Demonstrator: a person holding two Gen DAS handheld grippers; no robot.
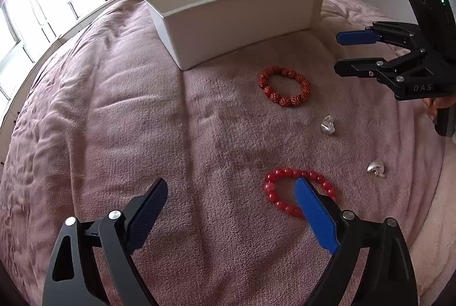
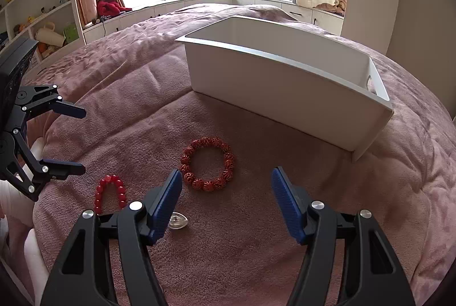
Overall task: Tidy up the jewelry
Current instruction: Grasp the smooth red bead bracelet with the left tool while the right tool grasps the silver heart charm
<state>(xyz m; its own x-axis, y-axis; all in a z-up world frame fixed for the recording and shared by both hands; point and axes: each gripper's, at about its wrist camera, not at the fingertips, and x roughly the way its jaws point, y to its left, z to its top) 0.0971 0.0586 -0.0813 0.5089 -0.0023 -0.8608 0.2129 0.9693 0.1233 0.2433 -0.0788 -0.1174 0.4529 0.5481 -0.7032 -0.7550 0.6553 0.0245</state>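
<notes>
A glossy red bead bracelet (image 1: 275, 186) lies on the pink blanket, with the blue right finger (image 1: 313, 214) of my open left gripper (image 1: 230, 183) across its ring; nothing sits between the jaws. Farther on lies an orange patterned bead bracelet (image 1: 296, 100), and to the right two small silver pieces (image 1: 327, 125) (image 1: 376, 167). My right gripper (image 2: 226, 173) hovers open just short of the patterned bracelet (image 2: 199, 143). One silver piece (image 2: 178, 220) lies beside its left finger, and the red bracelet (image 2: 109, 180) is at the left. Each gripper shows in the other's view: right (image 1: 337, 53), left (image 2: 84, 140).
A white open box (image 1: 236, 29) (image 2: 270, 86) stands on the bed behind the jewelry. The pink blanket (image 1: 114, 120) spreads wide to the left. Windows, brown curtains and a shelf (image 2: 42, 6) with toys lie beyond the bed. A hand (image 1: 433, 106) holds the right gripper.
</notes>
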